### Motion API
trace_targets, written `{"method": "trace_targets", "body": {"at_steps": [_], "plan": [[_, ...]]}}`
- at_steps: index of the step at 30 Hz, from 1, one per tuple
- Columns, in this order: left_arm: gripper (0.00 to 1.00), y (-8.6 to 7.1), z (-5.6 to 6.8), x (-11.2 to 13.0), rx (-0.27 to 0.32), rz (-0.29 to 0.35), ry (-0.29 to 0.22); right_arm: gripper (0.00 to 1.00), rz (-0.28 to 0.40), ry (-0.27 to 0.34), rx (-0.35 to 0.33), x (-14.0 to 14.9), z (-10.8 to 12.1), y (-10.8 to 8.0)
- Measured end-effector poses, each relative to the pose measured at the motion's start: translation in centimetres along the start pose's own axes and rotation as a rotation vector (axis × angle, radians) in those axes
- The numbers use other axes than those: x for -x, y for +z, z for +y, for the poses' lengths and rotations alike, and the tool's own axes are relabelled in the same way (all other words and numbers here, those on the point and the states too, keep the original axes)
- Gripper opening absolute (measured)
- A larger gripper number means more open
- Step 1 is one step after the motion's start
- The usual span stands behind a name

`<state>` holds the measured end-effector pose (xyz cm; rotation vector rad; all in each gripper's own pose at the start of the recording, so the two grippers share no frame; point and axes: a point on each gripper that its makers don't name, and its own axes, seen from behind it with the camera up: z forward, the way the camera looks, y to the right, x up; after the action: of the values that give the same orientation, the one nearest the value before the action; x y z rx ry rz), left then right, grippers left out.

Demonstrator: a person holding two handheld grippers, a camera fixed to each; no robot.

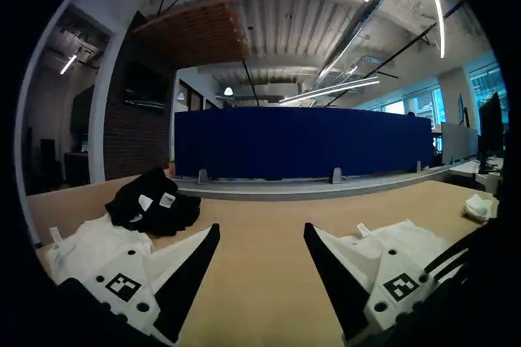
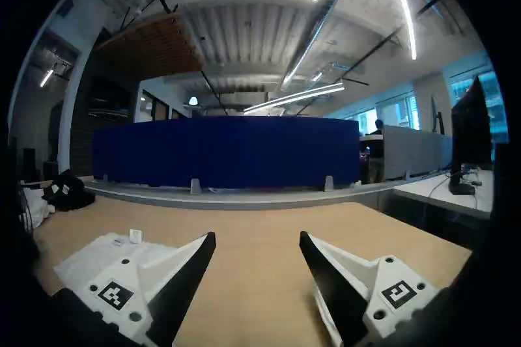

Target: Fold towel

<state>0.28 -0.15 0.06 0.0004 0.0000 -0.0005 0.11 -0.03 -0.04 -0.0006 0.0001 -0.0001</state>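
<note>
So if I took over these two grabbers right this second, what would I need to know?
Left gripper: open, empty, low over the table.
Right gripper: open, empty.
In the left gripper view a white towel lies at the left, a second white cloth at the right, and a black cloth is heaped behind.
Done: no fold I can confirm.
Left: grip a towel and fold it.

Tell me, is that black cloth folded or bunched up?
Bunched up: the black cloth lies in a lumpy heap on the table, white tags showing, no straight folded edges.
</note>
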Motion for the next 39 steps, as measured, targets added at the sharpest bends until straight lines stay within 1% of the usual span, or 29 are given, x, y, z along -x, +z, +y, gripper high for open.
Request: {"method": "trace_targets", "body": {"at_steps": [2, 6, 11, 14, 17, 20, 23, 27, 32, 35, 39], "plan": [[0.96, 0.2, -0.4, -0.8, -0.001, 0.0, -0.002, 1.0, 0.0, 0.0, 0.002, -0.3, -0.1, -0.1], [0.96, 0.3, -0.6, -3.0, -0.002, -0.001, -0.005, 1.0, -0.001, 0.001, 0.013, -2.2, 0.2, -0.5], [0.96, 0.1, -0.4, -5.9, 0.008, -0.021, -0.011, 1.0, -0.012, -0.007, 0.018, -5.4, -0.1, -1.0], [0.96, -0.1, -0.4, -7.7, 0.012, -0.034, -0.001, 1.0, -0.018, -0.012, 0.016, -7.5, -0.3, -1.1], [0.96, -0.5, -0.1, -9.7, 0.017, -0.044, 0.009, 1.0, -0.01, -0.011, 0.017, -10.0, -0.5, -1.2], [0.96, -1.1, 0.5, -11.3, 0.037, -0.054, 0.013, 1.0, -0.003, -0.005, 0.017, -12.2, -0.8, -1.3], [0.95, -1.4, 0.6, -12.6, 0.044, -0.066, 0.02, 1.0, -0.004, -0.004, 0.016, -13.7, -1.1, -1.5], [0.95, -1.6, 0.4, -13.9, 0.049, -0.077, 0.024, 1.0, -0.013, -0.008, 0.015, -15.3, -1.3, -1.8], [0.96, -1.8, 0.6, -15.0, 0.069, -0.096, 0.03, 1.0, -0.034, -0.024, -0.005, -16.4, -1.8, -2.1], [0.96, -1.8, 0.9, -15.3, 0.089, -0.112, 0.037, 1.0, -0.048, -0.049, -0.036, -16.7, -2.4, -2.1], [0.96, -1.8, 1.4, -15.3, 0.124, -0.139, 0.048, 1.0, -0.087, -0.082, -0.092, -16.4, -3.6, -2.0]]}}
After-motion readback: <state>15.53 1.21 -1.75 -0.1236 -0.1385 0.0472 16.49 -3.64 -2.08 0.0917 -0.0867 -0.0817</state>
